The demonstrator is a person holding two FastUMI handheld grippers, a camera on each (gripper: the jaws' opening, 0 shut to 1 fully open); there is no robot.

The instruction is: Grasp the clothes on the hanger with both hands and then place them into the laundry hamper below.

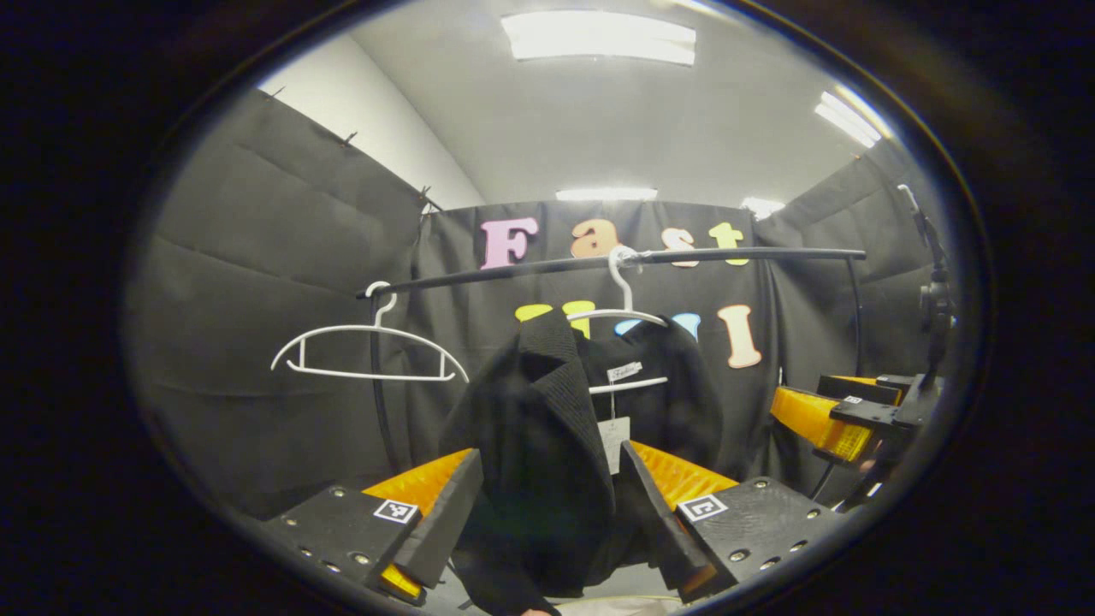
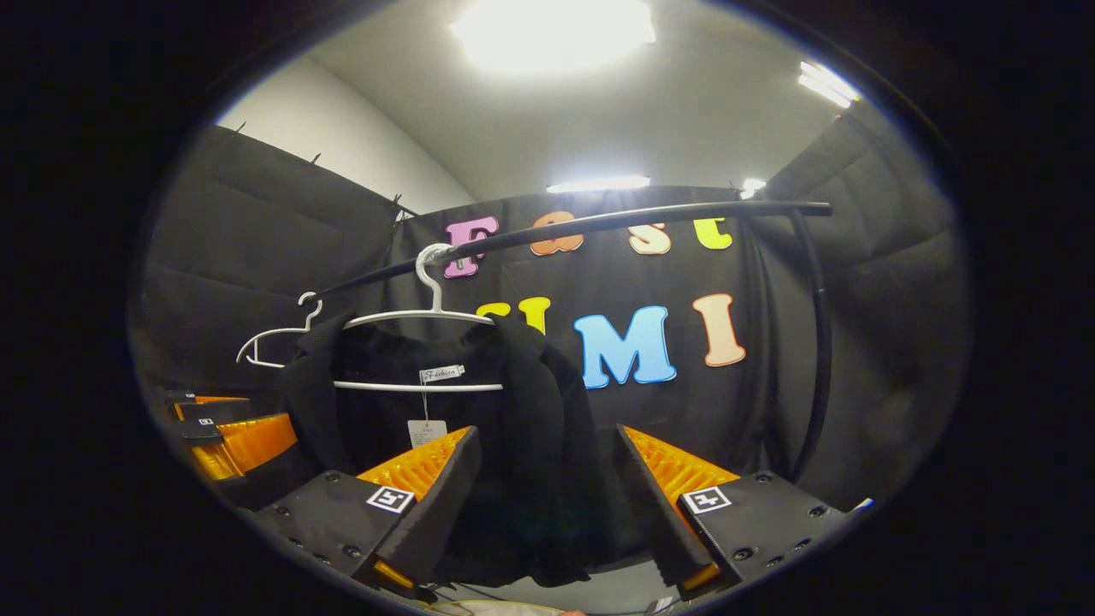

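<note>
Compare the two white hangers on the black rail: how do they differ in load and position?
The white hanger at the rail's end is bare, while the white hanger nearer the rail's middle carries a black garment with a paper tag. The bare hanger hangs free, away from both grippers; the loaded hanger's garment hangs between the open fingers of the left gripper and the right gripper. Both are thin and hook over the same black rail.

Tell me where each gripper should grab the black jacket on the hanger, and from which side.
Grip the black jacket at its two front panels just below the shoulders, one gripper per side, coming straight in from the front. It hangs open on the white hanger, so each front edge is a loose vertical fold. The left gripper and right gripper already straddle those folds with jaws open.
</note>
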